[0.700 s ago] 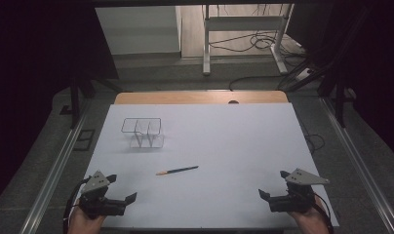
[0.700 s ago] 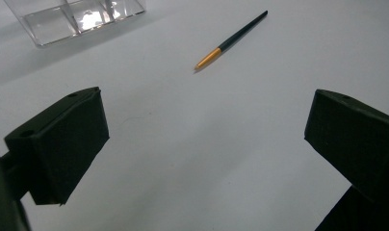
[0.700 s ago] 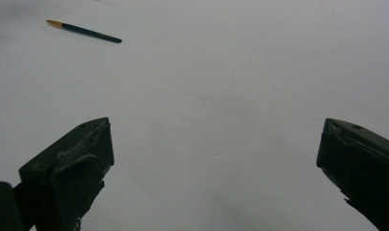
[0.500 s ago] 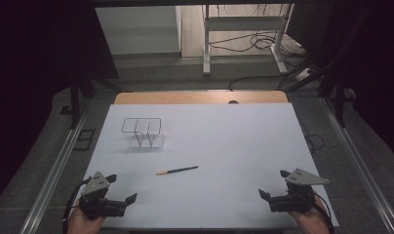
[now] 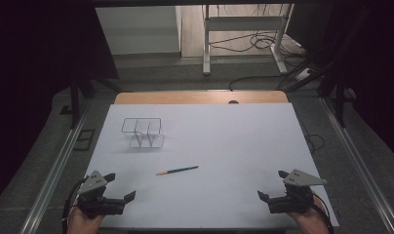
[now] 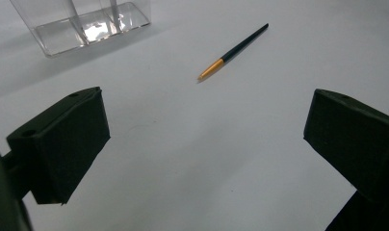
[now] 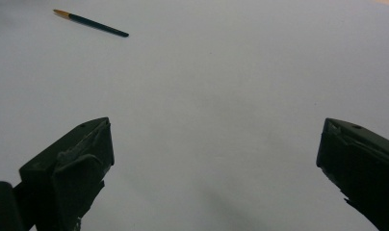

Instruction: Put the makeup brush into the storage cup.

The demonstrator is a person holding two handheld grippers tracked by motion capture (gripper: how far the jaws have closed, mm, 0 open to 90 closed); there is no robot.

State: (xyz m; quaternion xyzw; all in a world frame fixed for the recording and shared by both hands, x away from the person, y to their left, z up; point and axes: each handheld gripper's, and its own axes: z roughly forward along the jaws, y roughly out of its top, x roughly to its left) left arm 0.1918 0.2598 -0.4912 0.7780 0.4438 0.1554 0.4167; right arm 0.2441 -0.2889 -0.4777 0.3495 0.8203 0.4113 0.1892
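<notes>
A dark pen (image 5: 178, 170) with a gold tip lies flat near the middle of the white table (image 5: 224, 141), gold end pointing left. It lies ahead of the left gripper's jaws as pen (image 6: 233, 50) and far off to the upper left as pen (image 7: 91, 23) in the right gripper view. My left gripper (image 5: 121, 186) rests at the front left corner, open and holding nothing; its jaws stand wide apart (image 6: 207, 139). At the front right corner my right gripper (image 5: 271, 184) is open too, with bare table between its jaws (image 7: 214, 149).
A clear plastic organizer (image 5: 144, 132) with dividers stands at the back left of the table, seen as organizer (image 6: 82, 24) beyond the pen. A wooden strip (image 5: 200, 97) runs along the far edge. Metal rails (image 5: 53, 170) flank the table.
</notes>
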